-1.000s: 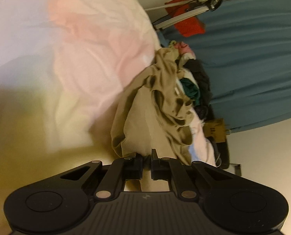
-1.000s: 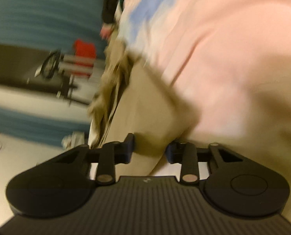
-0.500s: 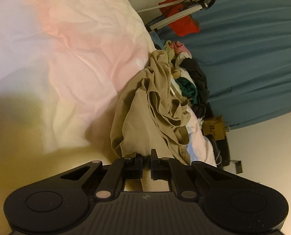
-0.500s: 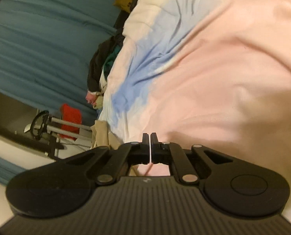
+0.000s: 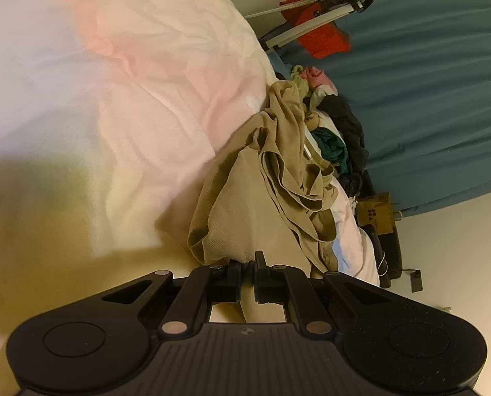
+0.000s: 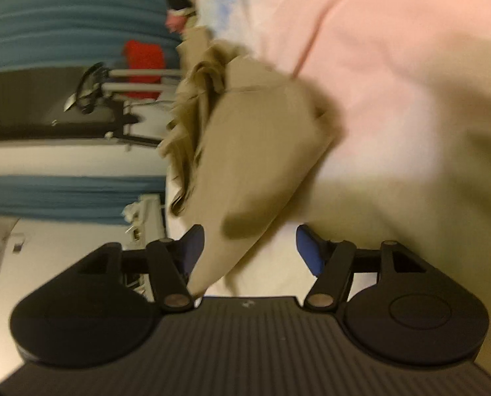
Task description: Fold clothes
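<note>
A tan garment [image 5: 245, 198] lies crumpled on the pastel bed cover [image 5: 129, 82], stretching away toward a heap of other clothes. My left gripper [image 5: 248, 264] is shut on the garment's near edge, with cloth pinched between the black fingers. In the blurred right wrist view, the same tan garment [image 6: 255, 151] hangs as a pointed flap down between the blue-padded fingers. My right gripper [image 6: 250, 247] stands wide open around that flap without pinching it.
A pile of dark, teal and pink clothes [image 5: 337, 132] sits beyond the garment at the bed's edge. Behind it hang blue curtains [image 5: 427, 82], with a red item on a metal frame [image 5: 324, 39] and a brown paper bag [image 5: 375, 213] on the floor.
My right gripper, shut and facing bare bed cover half a second ago, has swung back to the tan garment and opened wide. The left gripper keeps its hold.
</note>
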A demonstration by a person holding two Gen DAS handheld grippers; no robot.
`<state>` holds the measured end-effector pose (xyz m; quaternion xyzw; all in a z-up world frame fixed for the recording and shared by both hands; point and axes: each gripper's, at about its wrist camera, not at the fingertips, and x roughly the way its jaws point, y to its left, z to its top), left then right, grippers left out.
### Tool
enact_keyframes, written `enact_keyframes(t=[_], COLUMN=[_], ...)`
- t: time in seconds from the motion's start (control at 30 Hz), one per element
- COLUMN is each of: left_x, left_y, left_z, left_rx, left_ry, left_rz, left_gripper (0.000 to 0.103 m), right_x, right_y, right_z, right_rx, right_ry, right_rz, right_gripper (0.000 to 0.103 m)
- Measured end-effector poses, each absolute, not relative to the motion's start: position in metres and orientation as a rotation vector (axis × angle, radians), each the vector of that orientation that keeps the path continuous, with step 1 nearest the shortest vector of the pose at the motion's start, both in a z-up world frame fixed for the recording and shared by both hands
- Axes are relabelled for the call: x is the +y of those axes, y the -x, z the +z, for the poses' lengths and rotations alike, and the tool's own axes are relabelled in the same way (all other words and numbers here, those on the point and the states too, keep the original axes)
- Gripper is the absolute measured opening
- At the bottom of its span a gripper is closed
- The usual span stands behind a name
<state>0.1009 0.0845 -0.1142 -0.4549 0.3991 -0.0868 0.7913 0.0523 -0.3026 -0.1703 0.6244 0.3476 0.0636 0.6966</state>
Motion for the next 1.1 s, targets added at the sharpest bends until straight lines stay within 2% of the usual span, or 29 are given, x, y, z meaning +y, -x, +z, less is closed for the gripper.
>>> enact_keyframes(t=[0.07, 0.1, 0.13, 0.17, 0.33, 0.53, 0.7, 0.93, 1.1], left_x=[0.085, 0.085, 0.085, 0.086, 0.09, 0.097, 0.102, 0.101, 0.091], left_y=[-0.102, -0.102, -0.102, -0.102, -0.095, -0.063, -0.016, 0.097, 0.085], left_z=[-0.115, -0.115, -0.115, -0.115, -0.104, -0.05, -0.012, -0.022, -0.025], left_rx=[0.861, 0.861, 0.861, 0.86, 0.868, 0.807, 0.774, 0.805, 0.855], left_ry=[0.979, 0.976, 0.976, 0.98, 1.025, 0.993, 0.949, 0.911, 0.853], left_rz=[-0.181, -0.179, -0.179, -0.182, -0.205, -0.262, -0.29, -0.303, -0.331], left_gripper=[0.007, 0.007, 0.007, 0.007, 0.006, 0.006, 0.006, 0.006, 0.006], right_x=[-0.31, -0.312, -0.314, -0.316, -0.325, -0.334, -0.331, -0.325, -0.337], right_y=[-0.056, -0.057, -0.059, -0.06, -0.066, -0.061, -0.013, 0.108, 0.131], right_z=[-0.169, -0.168, -0.165, -0.162, -0.145, -0.076, -0.031, -0.036, -0.042], right_rx=[0.732, 0.716, 0.705, 0.68, 0.569, 0.49, 0.469, 0.502, 0.485], right_ry=[-1.373, -1.351, -1.319, -1.29, -1.184, -1.079, -0.999, -1.0, -1.015], right_rz=[0.106, 0.087, 0.065, 0.046, 0.027, 0.145, 0.198, 0.213, 0.161], right_gripper=[0.059, 0.045, 0.015, 0.007, 0.005, 0.005, 0.005, 0.005, 0.005])
